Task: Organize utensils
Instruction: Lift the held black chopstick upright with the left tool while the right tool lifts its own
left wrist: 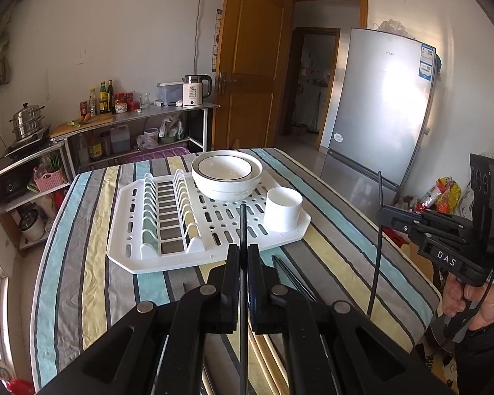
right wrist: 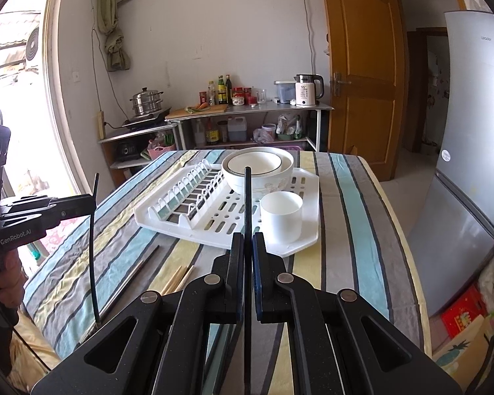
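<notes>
My left gripper (left wrist: 243,251) is shut on a black chopstick (left wrist: 243,223) that stands upright between its pads, above the striped table in front of the white dish rack (left wrist: 168,263). My right gripper (right wrist: 247,240) is shut on another upright black chopstick (right wrist: 247,197). Each gripper shows in the other's view: the right gripper (left wrist: 381,214) at the right, the left gripper (right wrist: 94,202) at the left. On the rack stand stacked white bowls (left wrist: 227,171) and a white cup (left wrist: 283,209), also the cup (right wrist: 281,217). Loose chopsticks (right wrist: 178,278) lie on the cloth.
The striped tablecloth (left wrist: 82,263) covers the table. A dark chopstick pair (left wrist: 293,279) lies near my left gripper. A silver fridge (left wrist: 385,105) stands right of the table. Metal shelves with a kettle (left wrist: 194,90), bottles and a steamer pot line the back wall.
</notes>
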The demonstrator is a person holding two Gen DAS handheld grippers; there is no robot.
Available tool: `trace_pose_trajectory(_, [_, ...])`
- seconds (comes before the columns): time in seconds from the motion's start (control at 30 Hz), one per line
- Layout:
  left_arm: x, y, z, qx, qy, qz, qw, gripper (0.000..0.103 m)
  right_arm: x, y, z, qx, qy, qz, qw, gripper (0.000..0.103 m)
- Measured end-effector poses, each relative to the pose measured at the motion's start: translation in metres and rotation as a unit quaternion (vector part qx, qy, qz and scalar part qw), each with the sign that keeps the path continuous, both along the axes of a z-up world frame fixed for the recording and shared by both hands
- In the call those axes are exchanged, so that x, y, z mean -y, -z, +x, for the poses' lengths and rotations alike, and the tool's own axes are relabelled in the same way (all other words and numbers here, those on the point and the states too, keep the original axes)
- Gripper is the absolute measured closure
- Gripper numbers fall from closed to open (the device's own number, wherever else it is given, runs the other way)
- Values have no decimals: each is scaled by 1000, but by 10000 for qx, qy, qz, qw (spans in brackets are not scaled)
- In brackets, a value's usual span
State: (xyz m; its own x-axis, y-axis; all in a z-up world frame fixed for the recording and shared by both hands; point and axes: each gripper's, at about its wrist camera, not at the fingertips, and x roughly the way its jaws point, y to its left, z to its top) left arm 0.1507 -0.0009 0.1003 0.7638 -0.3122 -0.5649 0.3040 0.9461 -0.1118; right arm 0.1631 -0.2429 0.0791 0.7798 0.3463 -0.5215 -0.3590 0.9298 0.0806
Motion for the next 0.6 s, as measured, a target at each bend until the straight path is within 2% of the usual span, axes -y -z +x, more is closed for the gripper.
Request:
trace_pose_trajectory(0.27, [-4,-15,-14,173,11,-86,9998,99,2,-11,-13,175,21,107,9998,98])
trace_pose_trajectory(0.6, [-6,-20,-17,233,28,-154,9996,99,5,-15,-18,245,63,161,9995,98])
